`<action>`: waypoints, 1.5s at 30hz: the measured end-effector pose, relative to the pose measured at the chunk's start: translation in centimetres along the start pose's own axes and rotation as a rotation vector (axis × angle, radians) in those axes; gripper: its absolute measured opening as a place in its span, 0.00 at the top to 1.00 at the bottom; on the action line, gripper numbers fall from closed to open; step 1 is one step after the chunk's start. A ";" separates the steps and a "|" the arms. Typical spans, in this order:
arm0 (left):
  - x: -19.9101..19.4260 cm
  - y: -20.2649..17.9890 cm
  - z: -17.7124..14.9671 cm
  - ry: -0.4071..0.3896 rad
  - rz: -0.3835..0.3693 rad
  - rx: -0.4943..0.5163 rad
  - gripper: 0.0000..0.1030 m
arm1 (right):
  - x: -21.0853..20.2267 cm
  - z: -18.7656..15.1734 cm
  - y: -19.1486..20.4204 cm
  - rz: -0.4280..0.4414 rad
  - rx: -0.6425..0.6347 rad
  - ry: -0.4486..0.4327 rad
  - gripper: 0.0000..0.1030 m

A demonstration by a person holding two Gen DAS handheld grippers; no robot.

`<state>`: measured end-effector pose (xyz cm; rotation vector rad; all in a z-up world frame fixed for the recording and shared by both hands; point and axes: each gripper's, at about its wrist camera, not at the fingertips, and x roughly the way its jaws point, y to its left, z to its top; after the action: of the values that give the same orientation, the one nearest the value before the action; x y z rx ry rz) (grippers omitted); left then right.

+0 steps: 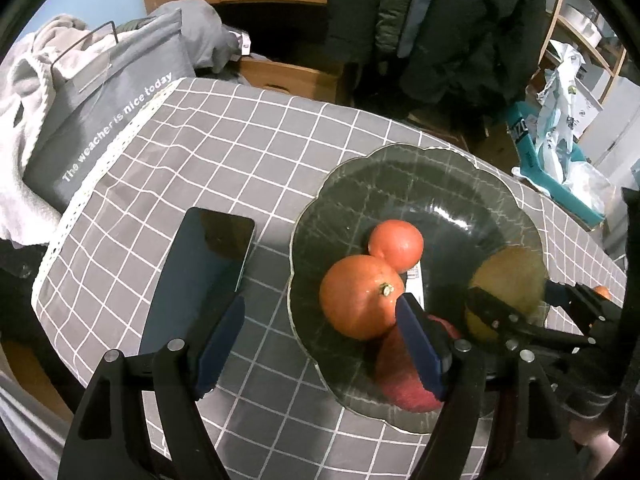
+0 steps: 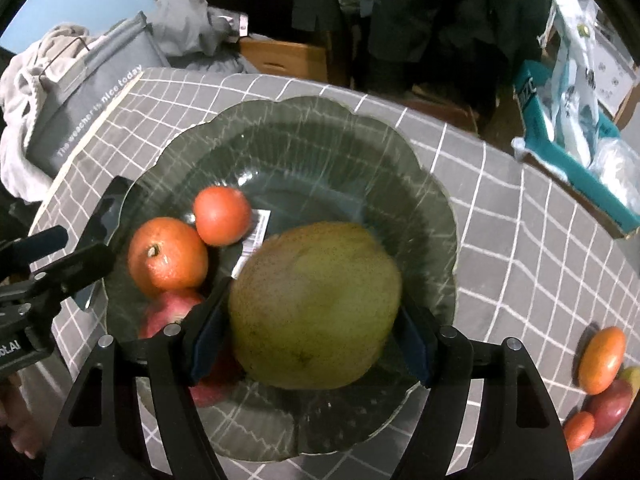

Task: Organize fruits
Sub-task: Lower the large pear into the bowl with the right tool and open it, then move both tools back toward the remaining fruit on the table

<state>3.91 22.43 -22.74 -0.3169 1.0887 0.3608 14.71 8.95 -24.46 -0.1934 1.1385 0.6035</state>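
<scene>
Grey checked cloth covers the worktop (image 1: 224, 148), with a laundry bag and hanging coats behind. From the left wrist view, the left claw (image 1: 320, 344) stands released, empty, its jaws wide: one finger over a dark phone (image 1: 200, 268), the other over the rim of the glass bowl (image 1: 400, 176). In the bowl sit an orange (image 1: 360, 296), a smaller orange fruit (image 1: 398, 244) touching it, and a red apple (image 1: 400, 380) low at the near side.

From the right wrist view, the right claw (image 2: 312, 332) is clenched on a big green pear (image 2: 316, 304), held over the bowl (image 2: 320, 128). I judge the pear heavy, firm and smooth-skinned, so apt to slip; gripping across its widest middle, as now, suits it. Glass chips easily, so it wants a gentle set-down in the bare right part. More fruit (image 2: 602, 360) waits on the cloth at far right.
</scene>
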 end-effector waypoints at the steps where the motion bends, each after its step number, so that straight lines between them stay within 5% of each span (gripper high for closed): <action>1: 0.0 0.1 0.0 0.003 -0.001 -0.004 0.23 | -0.4 0.2 0.0 0.001 0.002 -0.021 0.28; 10: -1.1 -0.3 0.2 -0.010 -0.018 0.003 0.23 | -3.1 1.3 -0.6 -0.014 0.027 -0.075 0.28; 22: -4.7 -3.2 0.5 -0.082 -0.066 0.053 0.20 | -10.2 1.4 -1.8 -0.140 -0.002 -0.212 0.26; 45: -13.2 -9.9 0.3 -0.245 -0.187 0.144 0.14 | -24.8 -3.1 -7.5 -0.310 0.064 -0.423 0.25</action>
<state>2.97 11.93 -10.03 -0.2371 0.8319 0.1486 9.36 -7.37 -4.78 -0.1729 0.6985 0.3109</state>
